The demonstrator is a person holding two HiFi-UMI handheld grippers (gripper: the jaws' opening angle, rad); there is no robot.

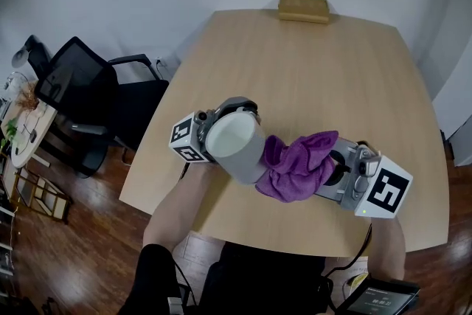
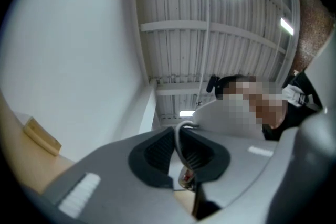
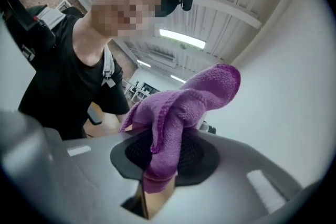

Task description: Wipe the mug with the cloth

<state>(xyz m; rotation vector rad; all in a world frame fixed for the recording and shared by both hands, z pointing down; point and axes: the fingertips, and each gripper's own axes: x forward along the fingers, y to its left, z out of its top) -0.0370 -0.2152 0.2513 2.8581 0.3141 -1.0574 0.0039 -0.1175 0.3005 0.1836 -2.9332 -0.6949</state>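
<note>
though hidden overhead, right jaws pinch cloth [image 3: 167,128]

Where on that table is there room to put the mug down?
Nearly the whole table is bare: the wide middle and both sides, from the tan block at the far edge down toward the person. It is crowded only at the near edge, where the held mug and the purple cloth come together.

Wooden table [image 1: 317,70], tan block [image 1: 303,9] atop
</note>
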